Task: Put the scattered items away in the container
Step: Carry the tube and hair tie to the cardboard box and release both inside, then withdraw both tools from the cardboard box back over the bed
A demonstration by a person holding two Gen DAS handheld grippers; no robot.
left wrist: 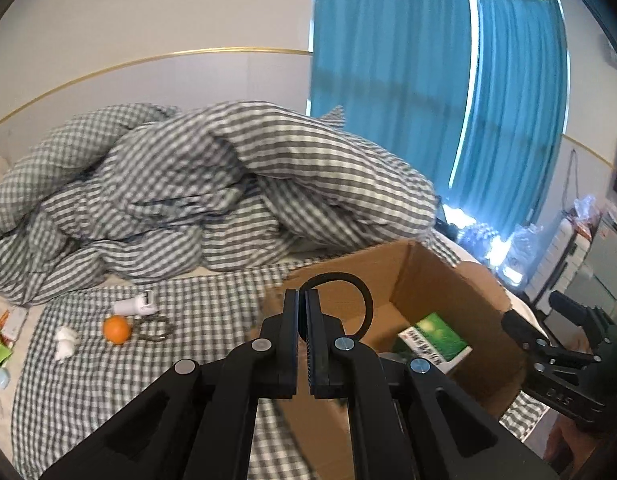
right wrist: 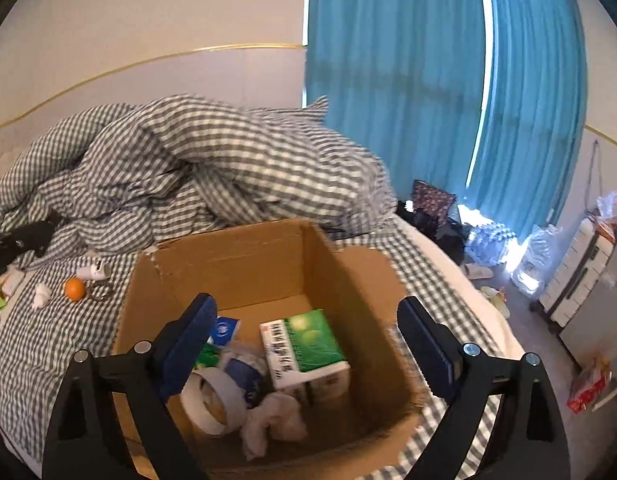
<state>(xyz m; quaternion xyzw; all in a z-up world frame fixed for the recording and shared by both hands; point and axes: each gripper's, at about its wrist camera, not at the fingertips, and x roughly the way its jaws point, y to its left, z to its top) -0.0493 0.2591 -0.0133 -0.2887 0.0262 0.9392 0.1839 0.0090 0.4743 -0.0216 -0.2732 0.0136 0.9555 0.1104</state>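
My left gripper (left wrist: 302,296) is shut on a black loop band (left wrist: 358,294) and holds it above the near left rim of the open cardboard box (left wrist: 448,276). My right gripper (right wrist: 308,316) is open and empty, hovering over the same box (right wrist: 228,256). Inside lie a green packet (right wrist: 308,344), a tape roll (right wrist: 214,404), a blue-and-white pack (right wrist: 226,330) and a crumpled white tissue (right wrist: 276,420). On the checked sheet to the left lie an orange (left wrist: 117,329), a white roller bottle (left wrist: 134,305), a metal key ring (left wrist: 156,330) and a white wad (left wrist: 65,342).
A bunched checked duvet (left wrist: 188,184) fills the bed behind the items. Green and white packets (left wrist: 0,340) lie at the far left edge. Blue curtains (right wrist: 428,80), water bottle packs (right wrist: 492,240) and a white cabinet (right wrist: 580,272) stand to the right of the bed.
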